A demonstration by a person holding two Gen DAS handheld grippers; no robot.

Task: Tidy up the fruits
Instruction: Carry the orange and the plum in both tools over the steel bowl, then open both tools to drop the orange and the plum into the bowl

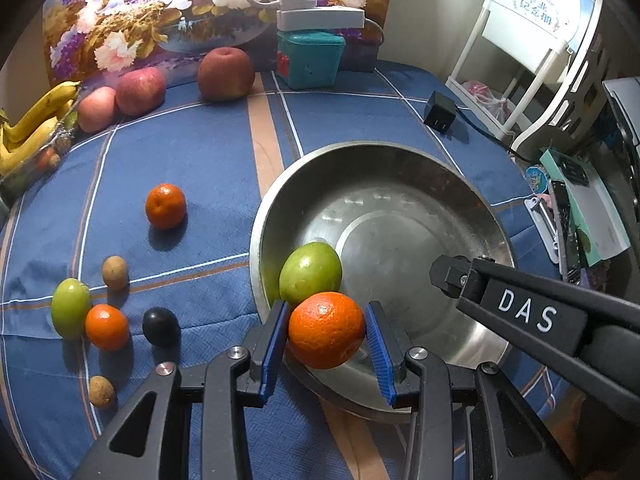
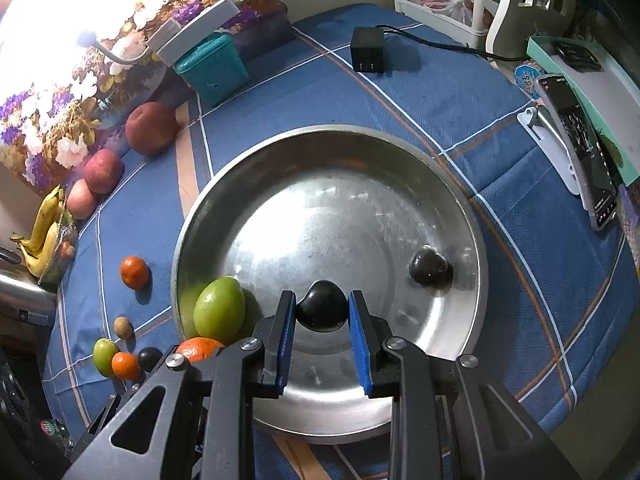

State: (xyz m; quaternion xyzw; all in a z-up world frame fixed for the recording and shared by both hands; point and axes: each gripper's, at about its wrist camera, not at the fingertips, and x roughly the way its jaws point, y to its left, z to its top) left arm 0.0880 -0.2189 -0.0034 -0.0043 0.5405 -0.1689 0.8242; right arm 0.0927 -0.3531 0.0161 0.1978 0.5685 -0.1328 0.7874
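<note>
A steel bowl [image 1: 460,184] [image 2: 400,148] sits on the blue checked cloth. A green fruit [image 1: 310,272] [image 2: 219,310] lies inside at its left wall, and a dark plum [image 2: 429,266] at its right. My left gripper [image 1: 326,336] is shut on an orange [image 1: 326,330] over the bowl's near left rim; the orange also shows in the right wrist view [image 2: 199,348]. My right gripper [image 2: 322,314] is shut on a dark plum [image 2: 322,310] above the bowl's near side. The right gripper's body shows in the left wrist view [image 1: 520,304].
On the cloth left of the bowl lie two oranges [image 1: 165,206] [image 1: 107,327], a green fruit [image 1: 70,307], a dark plum [image 1: 161,327] and two small brown fruits [image 1: 115,272] [image 1: 101,391]. Apples [image 1: 226,73], bananas [image 1: 36,120], a teal box [image 1: 310,58], a charger [image 1: 440,111] and a phone [image 2: 580,148] ring the edges.
</note>
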